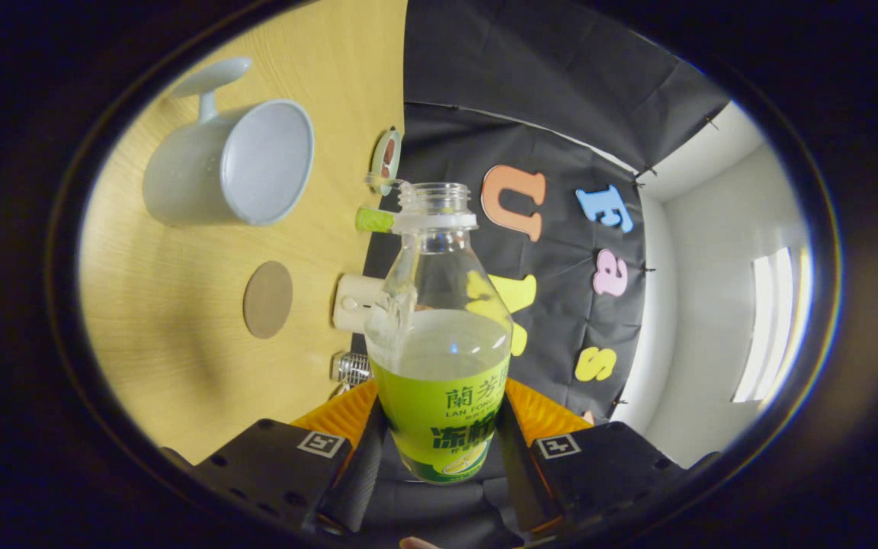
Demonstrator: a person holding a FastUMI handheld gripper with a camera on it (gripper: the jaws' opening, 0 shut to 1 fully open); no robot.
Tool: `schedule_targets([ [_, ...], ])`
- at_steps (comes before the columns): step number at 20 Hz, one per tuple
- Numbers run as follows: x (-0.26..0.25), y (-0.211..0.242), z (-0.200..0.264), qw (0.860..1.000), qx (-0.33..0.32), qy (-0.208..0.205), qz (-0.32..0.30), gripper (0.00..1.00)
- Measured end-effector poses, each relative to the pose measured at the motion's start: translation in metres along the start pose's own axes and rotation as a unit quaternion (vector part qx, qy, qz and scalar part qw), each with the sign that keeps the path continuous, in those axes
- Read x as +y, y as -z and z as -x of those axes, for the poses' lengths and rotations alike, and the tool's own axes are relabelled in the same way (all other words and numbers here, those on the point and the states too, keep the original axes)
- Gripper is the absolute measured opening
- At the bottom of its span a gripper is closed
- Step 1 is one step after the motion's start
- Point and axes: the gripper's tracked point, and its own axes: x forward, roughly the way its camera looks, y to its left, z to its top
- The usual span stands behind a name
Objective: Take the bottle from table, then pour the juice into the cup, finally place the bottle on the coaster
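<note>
Gripper view shows the gripper (439, 446) closed with both fingers pressing the green-labelled clear plastic juice bottle (439, 335) at lower centre, uncapped, while the pale grey handled cup (229, 164) sits upper left above the round brown coaster (267, 299) on the light wooden table (172, 358).

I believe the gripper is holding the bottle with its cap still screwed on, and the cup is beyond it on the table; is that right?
Not quite: in the gripper view the bottle, held in the gripper, has an open neck with no cap on it. The cup does lie beyond it on the table.
</note>
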Motion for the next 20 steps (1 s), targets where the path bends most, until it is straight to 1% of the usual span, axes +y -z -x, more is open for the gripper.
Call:
schedule_targets([
  [7,-0.002,0.000,-0.002,1.000,0.001,-0.001,0.022,0.77],
  [20,-0.014,-0.004,-0.003,0.999,-0.006,0.010,0.053,0.77],
])
